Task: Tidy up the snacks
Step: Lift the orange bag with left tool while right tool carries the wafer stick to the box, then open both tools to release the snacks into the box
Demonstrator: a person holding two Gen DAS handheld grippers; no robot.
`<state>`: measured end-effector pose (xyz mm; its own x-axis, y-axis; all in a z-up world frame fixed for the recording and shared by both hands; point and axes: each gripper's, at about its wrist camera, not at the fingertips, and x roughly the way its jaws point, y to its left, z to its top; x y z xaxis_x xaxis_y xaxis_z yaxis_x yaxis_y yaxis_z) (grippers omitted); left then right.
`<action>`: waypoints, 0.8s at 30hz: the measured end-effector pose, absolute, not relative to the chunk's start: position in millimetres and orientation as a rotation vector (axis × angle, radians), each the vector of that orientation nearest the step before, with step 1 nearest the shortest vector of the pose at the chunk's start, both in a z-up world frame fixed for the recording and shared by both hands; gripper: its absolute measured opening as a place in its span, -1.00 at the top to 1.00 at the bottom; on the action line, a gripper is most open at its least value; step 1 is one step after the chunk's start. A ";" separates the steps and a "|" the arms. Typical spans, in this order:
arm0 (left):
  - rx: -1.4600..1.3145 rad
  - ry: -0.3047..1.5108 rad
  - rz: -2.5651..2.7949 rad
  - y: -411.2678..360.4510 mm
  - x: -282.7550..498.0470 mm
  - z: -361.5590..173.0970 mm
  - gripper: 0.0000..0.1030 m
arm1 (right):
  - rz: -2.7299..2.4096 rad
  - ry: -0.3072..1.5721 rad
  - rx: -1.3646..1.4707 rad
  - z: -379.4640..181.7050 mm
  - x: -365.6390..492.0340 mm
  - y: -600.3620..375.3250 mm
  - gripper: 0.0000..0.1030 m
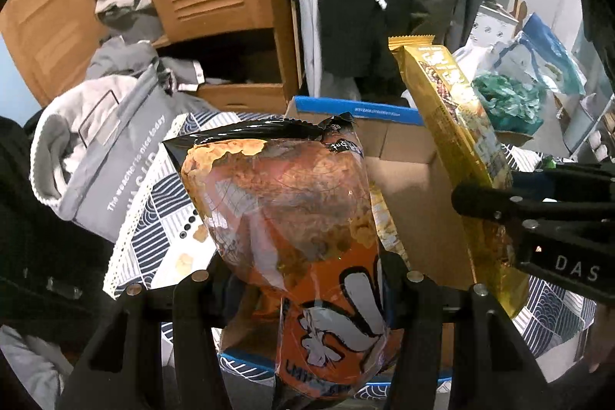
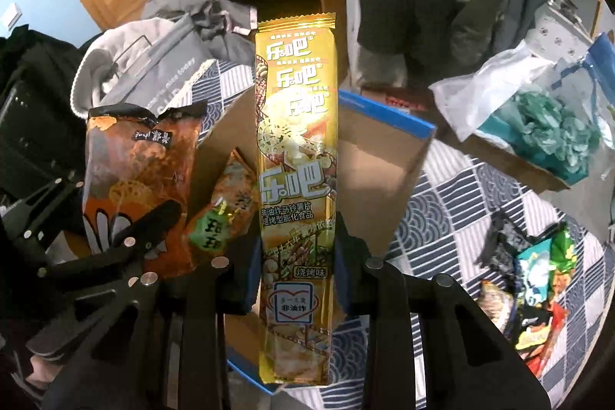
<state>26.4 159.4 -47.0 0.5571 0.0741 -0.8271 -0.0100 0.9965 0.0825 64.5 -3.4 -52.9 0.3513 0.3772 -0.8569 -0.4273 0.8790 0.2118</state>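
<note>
Two hand-held grippers clamped | left: orange bag | right: gold packet

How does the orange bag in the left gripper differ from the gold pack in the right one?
The orange snack bag is wide and puffy; the gold chip pack is long, narrow and flatter. The orange snack bag has a black top seal and partly clear film; the gold chip pack is opaque and shiny. Both are gripped near their lower part, above the cardboard box.
</note>
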 end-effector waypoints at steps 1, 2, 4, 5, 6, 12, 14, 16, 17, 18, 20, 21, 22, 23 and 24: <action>0.067 0.987 0.049 160.2 27.2 -49.2 -0.09 | 0.522 1.104 -0.046 -55.7 66.3 -1.7 0.43; 0.065 0.993 0.052 160.9 28.0 -51.5 -0.09 | 0.523 1.113 -0.040 -58.1 67.9 0.0 0.43; 0.070 1.001 0.061 162.3 28.8 -55.2 -0.09 | 0.529 1.131 -0.023 -62.6 70.4 2.6 0.43; 0.072 1.005 0.066 162.8 29.4 -56.7 -0.09 | 0.531 1.139 -0.016 -64.8 71.6 3.9 0.43; 0.073 1.011 0.072 163.7 30.1 -58.6 -0.09 | 0.532 1.146 -0.009 -66.5 73.1 4.9 0.43; 0.080 1.043 0.086 164.6 32.2 -63.7 -0.11 | 0.531 1.167 -0.007 -71.8 76.7 13.2 0.39; 0.091 1.050 0.093 162.4 32.6 -64.5 -0.18 | 0.530 1.170 -0.005 -71.3 77.5 13.7 0.28; 0.111 1.049 0.102 159.4 32.4 -64.0 -0.26 | 0.513 1.155 -0.020 -67.5 77.7 13.8 0.24; 0.116 1.045 0.104 159.2 32.4 -63.6 -0.31 | 0.510 1.146 -0.029 -64.7 77.1 13.7 0.19; 0.127 1.035 0.112 157.7 31.5 -61.5 -0.33 | 0.506 1.139 -0.035 -62.7 76.6 12.8 0.05; 0.145 1.018 0.126 156.8 30.3 -57.1 -0.51 | 0.492 1.116 -0.051 -58.0 74.8 10.1 -0.06; 0.151 1.008 0.130 156.3 29.5 -54.5 -0.56 | 0.484 1.105 -0.064 -55.7 73.6 9.2 -0.10; 0.154 0.995 0.130 155.3 27.9 -51.0 -0.61 | 0.479 1.097 -0.077 -54.0 72.5 7.8 -0.14; 0.153 0.989 0.128 154.6 27.2 -49.0 -0.61 | 0.475 1.093 -0.086 -53.1 71.3 6.5 -0.17; 0.151 0.989 0.123 153.9 27.3 -47.3 -0.61 | 0.471 1.089 -0.095 -52.3 70.2 4.5 -0.21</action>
